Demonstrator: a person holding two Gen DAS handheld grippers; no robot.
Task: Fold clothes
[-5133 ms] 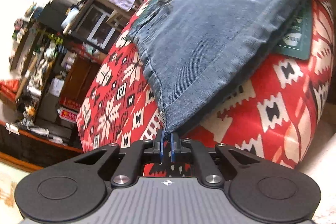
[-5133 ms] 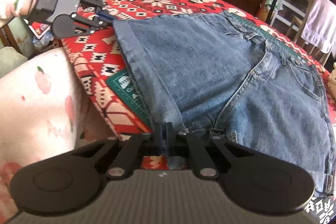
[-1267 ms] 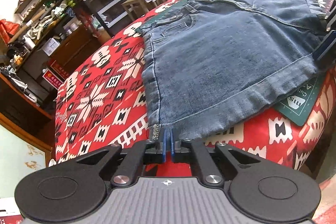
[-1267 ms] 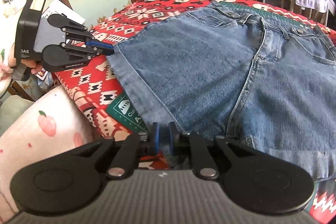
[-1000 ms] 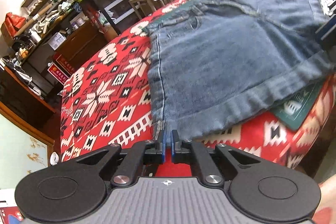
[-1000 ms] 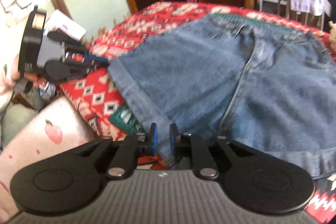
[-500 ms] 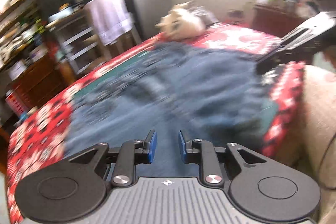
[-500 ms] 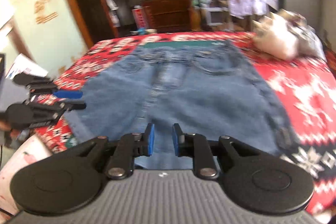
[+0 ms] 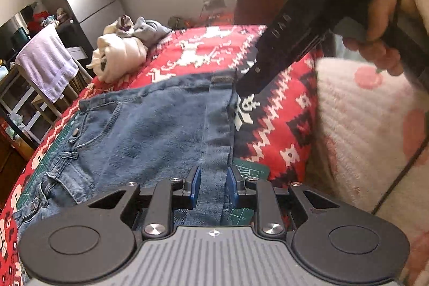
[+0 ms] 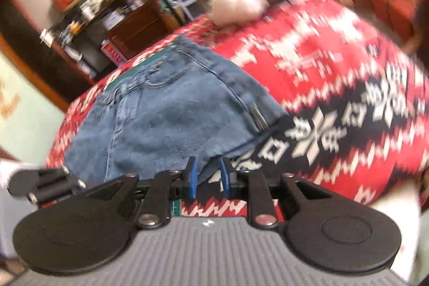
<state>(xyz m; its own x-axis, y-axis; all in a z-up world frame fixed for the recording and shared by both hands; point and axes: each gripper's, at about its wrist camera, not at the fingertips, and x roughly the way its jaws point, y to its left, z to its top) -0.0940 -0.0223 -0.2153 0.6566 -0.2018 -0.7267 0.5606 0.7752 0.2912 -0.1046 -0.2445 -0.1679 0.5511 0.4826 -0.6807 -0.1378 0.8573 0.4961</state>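
We note the denim shorts (image 9: pixel 150 130) lying flat on the red patterned blanket (image 9: pixel 278 125) that covers the bed, folded over on themselves so that one straight side seam and hem faces the bed's near corner. A corner of a green cutting mat (image 9: pixel 252 170) shows beneath the denim edge, and a strip of the same mat shows by the waistband at the far left.

We see the left gripper (image 9: pixel 211 185) over the near edge of the shorts. Its blue pads (image 9: pixel 195 186) stand apart with the hem showing in the gap, and neither pad presses the cloth. Its jaws have just been opening, and the denim lies loose between them, so we record it as released.

The right gripper (image 10: pixel 207 177) reaches toward the far corner of the folded shorts (image 10: pixel 166 119). In its own view, which is blurred, its pads stand apart at the hem edge with a gap between them; its jaws have also just been opening and we see no pinch on the fabric. In the left wrist view the same tool comes in from the upper right, held by a hand (image 9: pixel 380 28), its black tip near the belt-loop corner of the shorts; whether it touches there we cannot tell.

Beyond, a pale bundle of clothes (image 9: pixel 120 50) sits on the blanket, and a lilac towel (image 9: pixel 48 60) hangs over a rack.
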